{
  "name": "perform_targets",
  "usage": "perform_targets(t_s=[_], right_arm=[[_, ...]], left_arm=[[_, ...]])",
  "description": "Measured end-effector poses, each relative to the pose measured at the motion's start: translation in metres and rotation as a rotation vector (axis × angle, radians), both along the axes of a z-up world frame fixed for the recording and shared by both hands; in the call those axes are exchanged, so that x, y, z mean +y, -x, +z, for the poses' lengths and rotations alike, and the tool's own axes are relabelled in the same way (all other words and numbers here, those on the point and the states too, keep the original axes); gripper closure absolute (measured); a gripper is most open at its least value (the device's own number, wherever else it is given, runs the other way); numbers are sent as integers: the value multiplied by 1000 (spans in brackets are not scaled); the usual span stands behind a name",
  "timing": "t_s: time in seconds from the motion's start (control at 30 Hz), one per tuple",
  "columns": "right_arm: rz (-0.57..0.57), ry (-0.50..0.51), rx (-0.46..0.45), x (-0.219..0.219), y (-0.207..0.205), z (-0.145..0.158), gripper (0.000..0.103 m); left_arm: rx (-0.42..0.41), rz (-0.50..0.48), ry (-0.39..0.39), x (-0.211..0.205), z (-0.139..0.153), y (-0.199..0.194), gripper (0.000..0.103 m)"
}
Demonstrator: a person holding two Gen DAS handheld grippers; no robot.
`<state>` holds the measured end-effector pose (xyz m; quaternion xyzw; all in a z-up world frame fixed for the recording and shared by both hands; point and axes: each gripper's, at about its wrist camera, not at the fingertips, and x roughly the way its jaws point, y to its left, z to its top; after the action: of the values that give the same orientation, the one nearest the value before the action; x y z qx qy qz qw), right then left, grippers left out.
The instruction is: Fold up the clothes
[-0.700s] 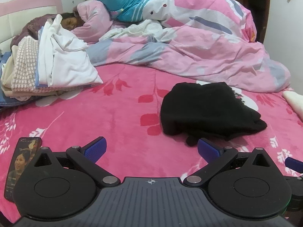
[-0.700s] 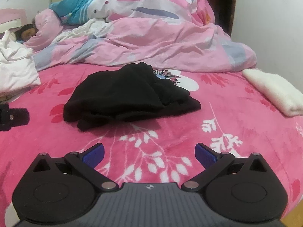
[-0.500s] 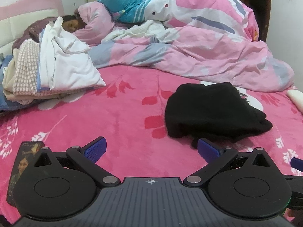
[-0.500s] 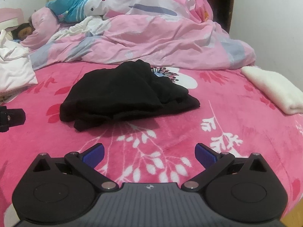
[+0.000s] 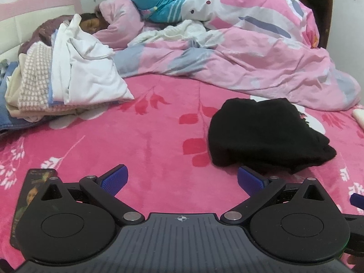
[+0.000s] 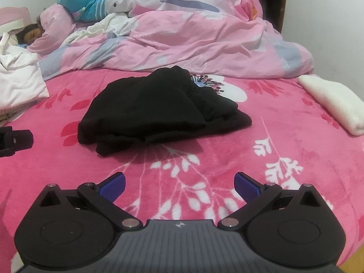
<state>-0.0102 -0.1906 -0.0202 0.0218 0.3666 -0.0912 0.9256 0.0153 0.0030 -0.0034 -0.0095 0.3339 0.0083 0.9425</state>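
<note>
**Bedding and garments, pink floral bed**

Black garment (image 6: 159, 109): folded bundle, lying mid-bed on the pink floral blanket (image 6: 227, 150), its far side just short of the rumpled pink duvet (image 6: 193, 45).
Left gripper (image 5: 180, 179): jaws wide apart, nothing between them, hovering above the blanket near the garment's near edge.
Right gripper (image 6: 179, 185): jaws wide apart, empty, short of the garment.
Stack of folded clothes (image 5: 68, 84): left edge of bed.
White towel (image 6: 334, 100): right edge.
Phone (image 5: 25, 195): near left corner.
</note>
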Motion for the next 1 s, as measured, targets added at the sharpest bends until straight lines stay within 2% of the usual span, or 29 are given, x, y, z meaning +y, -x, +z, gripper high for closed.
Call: perform_targets(t_s=[0.2,0.3,0.47,1.0], right_arm=[[-6,-16,11,3,1,2,0],[-3,8,20,4,3,1,0],[-21,5,33,1,2,0,0],[-13,50,1,7,7,19,0]], left_arm=[[19,14,11,1,-3,2,0],[30,-9,26,-1,-10,4,0],[49,-11,-7,-8,-16,3,0],[30,-25,7,-14,-5,9,0]])
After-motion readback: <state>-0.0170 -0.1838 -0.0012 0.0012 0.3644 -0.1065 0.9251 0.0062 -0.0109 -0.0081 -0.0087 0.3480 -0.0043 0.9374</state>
